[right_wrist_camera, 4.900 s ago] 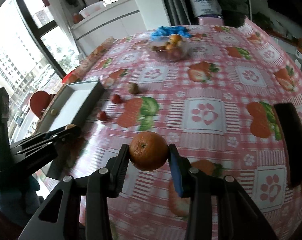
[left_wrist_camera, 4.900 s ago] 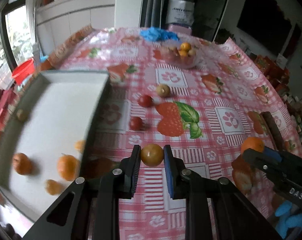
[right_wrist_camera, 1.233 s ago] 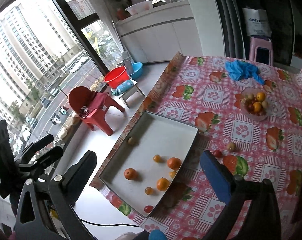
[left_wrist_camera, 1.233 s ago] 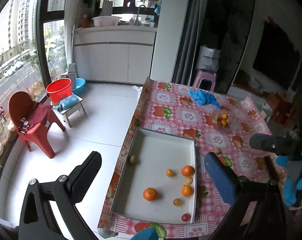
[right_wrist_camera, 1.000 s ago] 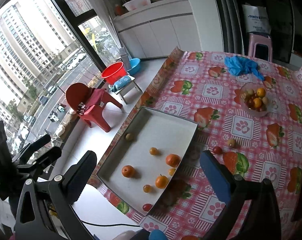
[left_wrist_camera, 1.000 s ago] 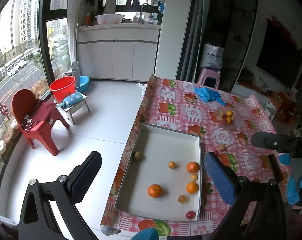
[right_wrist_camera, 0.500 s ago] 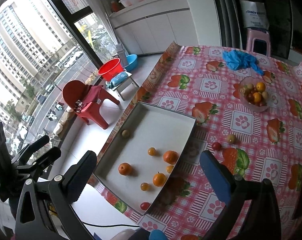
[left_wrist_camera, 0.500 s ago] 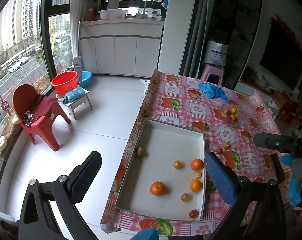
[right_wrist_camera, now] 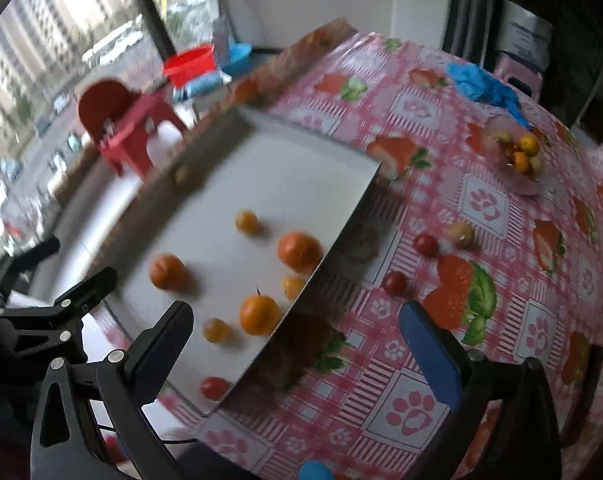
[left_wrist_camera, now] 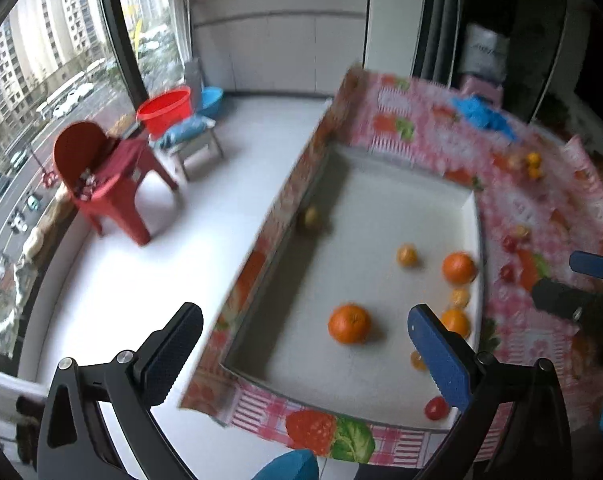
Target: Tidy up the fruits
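Both grippers have dropped closer to the table since half a second ago. The left gripper (left_wrist_camera: 301, 344) and right gripper (right_wrist_camera: 297, 340) are spread wide and empty. Several fruits lie in the tray (right_wrist_camera: 301, 152); two tomatoes (right_wrist_camera: 395, 282) remain on the cloth, ahead of the right gripper, the nearer one.

Soft daylight enters from the windows (left_wrist_camera: 41, 64) at ten o'clock; both views motion-blurred, edges strongly curved, dark.

table (right_wrist_camera: 481, 200), tray (right_wrist_camera: 301, 152), bowl (right_wrist_camera: 519, 184), loose fruit (right_wrist_camera: 425, 244)
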`<state>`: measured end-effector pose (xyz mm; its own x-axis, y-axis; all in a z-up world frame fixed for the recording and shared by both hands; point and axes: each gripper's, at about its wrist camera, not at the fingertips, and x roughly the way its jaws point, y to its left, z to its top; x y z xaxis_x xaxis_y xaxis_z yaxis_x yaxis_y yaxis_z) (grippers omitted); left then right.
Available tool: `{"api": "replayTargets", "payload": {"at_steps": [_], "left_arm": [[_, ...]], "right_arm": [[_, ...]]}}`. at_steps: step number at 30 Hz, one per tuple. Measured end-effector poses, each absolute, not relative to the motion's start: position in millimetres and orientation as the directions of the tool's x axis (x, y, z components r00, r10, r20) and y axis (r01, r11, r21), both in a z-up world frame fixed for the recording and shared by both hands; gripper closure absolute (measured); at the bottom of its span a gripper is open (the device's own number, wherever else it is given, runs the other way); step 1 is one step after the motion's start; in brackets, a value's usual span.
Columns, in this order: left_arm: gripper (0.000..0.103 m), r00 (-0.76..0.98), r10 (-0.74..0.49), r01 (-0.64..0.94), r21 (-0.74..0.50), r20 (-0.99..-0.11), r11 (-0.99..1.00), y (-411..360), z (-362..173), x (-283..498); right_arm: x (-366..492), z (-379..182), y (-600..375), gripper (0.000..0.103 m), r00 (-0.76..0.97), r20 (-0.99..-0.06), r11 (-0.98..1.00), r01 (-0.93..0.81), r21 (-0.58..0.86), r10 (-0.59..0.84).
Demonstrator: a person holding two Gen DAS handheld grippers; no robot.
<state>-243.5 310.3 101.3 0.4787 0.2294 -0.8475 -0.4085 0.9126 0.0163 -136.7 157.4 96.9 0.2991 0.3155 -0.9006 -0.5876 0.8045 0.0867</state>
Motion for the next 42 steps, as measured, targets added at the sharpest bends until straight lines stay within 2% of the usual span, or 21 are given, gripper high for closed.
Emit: {"api": "replayTargets", "payload": {"at_steps": [4,8,42], "left_arm": [[0.000,0.443,0.254,-0.394,0.068,-0.860,0.917,298,77,-240],[0.000,0.426,0.295,-0.383,0.125,-0.855,0.915,291,69,-236],[0.000,0.414,0.283,-0.360,0.129,-0.866,0.924,283,56,-226]], "right_arm": [[-143,82,171,0.000,0.319,-0.906,0.777,-0.630,0.018,0.279],[-142,81,176,0.000,0.320,-0.905,0.768,-0.640,0.012,0.280],[-139,78,183,0.000,0.309,-0.904,0.762,-0.647,0.027,0.295]]}}
